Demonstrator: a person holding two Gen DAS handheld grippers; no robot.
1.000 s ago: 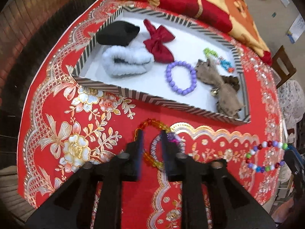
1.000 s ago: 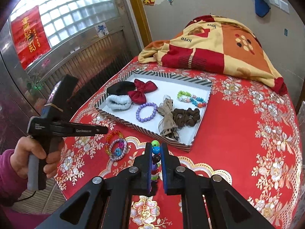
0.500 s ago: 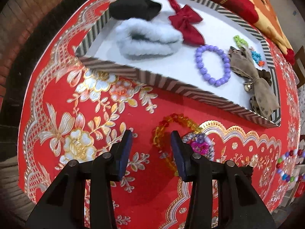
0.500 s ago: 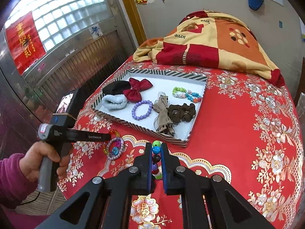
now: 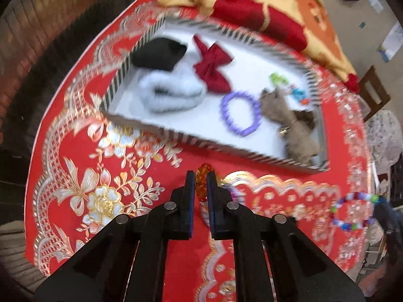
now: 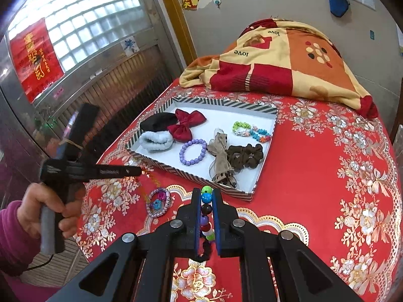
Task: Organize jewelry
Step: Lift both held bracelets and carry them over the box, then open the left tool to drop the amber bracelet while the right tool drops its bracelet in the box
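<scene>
My left gripper (image 5: 201, 176) is shut on an orange-amber bead bracelet (image 5: 201, 183) and holds it just above the red cloth, in front of the striped tray (image 5: 191, 139). In the right wrist view the left gripper (image 6: 137, 170) holds the amber bracelet (image 6: 153, 178), which hangs down. A sparkly purple bangle (image 6: 159, 202) lies on the cloth under it. My right gripper (image 6: 207, 193) is shut on a multicoloured bead bracelet (image 6: 206, 209) in front of the tray (image 6: 264, 110).
The tray holds a black hair tie (image 6: 158, 122), a white fluffy scrunchie (image 6: 156, 141), a red bow (image 6: 187, 124), a purple bead bracelet (image 6: 192, 151), a beige bow (image 6: 220, 161), a brown scrunchie (image 6: 245, 156) and a colourful bracelet (image 6: 252, 131). A folded blanket (image 6: 282, 60) lies behind it.
My left gripper has shut on the amber bracelet and lifted it off the cloth. The right gripper has kept its hold on the multicoloured bracelet and barely moved.
</scene>
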